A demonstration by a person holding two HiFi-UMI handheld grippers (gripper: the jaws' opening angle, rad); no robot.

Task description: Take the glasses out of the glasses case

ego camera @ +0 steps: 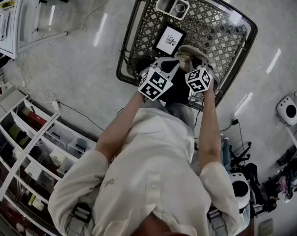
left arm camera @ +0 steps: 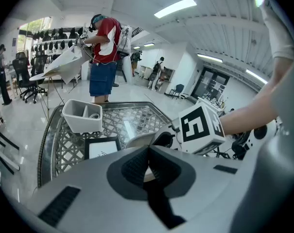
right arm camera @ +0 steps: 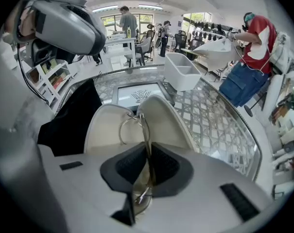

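Observation:
An open white glasses case [right arm camera: 105, 130] lies on the lattice glass table [ego camera: 138, 28], its lid [right arm camera: 168, 123] raised. Thin wire-rimmed glasses [right arm camera: 145, 130] stand in the case, one round lens toward the lid. My right gripper [right arm camera: 147, 166] points steeply down into the case, shut on the glasses' frame. My left gripper [left arm camera: 147, 166] comes at the case [left arm camera: 142, 140] from the left. Its pads meet on a pale edge that looks like the case's rim. In the head view both marker cubes hang over the case [ego camera: 192, 55].
A white divided tray [ego camera: 173, 5] stands at the table's far end, a black-framed card [ego camera: 169, 39] between it and the case. A black cloth [right arm camera: 71, 115] lies left of the case. Shelving [ego camera: 30, 146] lines the floor at left. A person in a red shirt [left arm camera: 104, 47] stands beyond.

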